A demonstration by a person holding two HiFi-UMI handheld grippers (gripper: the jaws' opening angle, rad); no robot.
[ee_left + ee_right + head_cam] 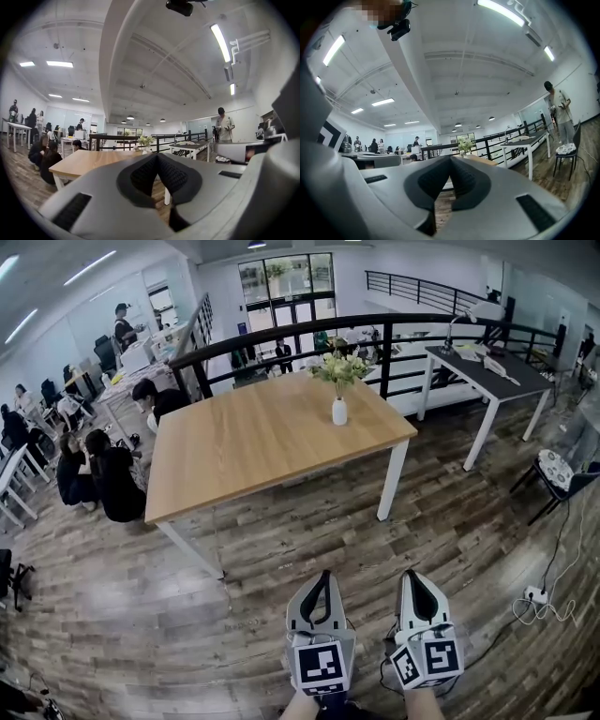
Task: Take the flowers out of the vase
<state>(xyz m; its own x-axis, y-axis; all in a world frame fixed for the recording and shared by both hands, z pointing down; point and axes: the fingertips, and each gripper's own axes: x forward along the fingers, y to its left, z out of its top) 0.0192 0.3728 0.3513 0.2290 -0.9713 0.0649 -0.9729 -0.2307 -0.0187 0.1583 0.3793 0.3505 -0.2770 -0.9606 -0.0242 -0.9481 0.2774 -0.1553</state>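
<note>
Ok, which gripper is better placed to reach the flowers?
Left, marginally: the left gripper lines up almost straight with the vase and flowers; the right gripper sits further aside. Both are shut and far off.

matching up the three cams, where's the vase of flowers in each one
head view: vase of flowers upper middle, near the far edge of the wooden table.
left gripper view: about dead centre, small and far off.
right gripper view: just right of centre, also small.
shared landmark: the black railing running right behind it.
</note>
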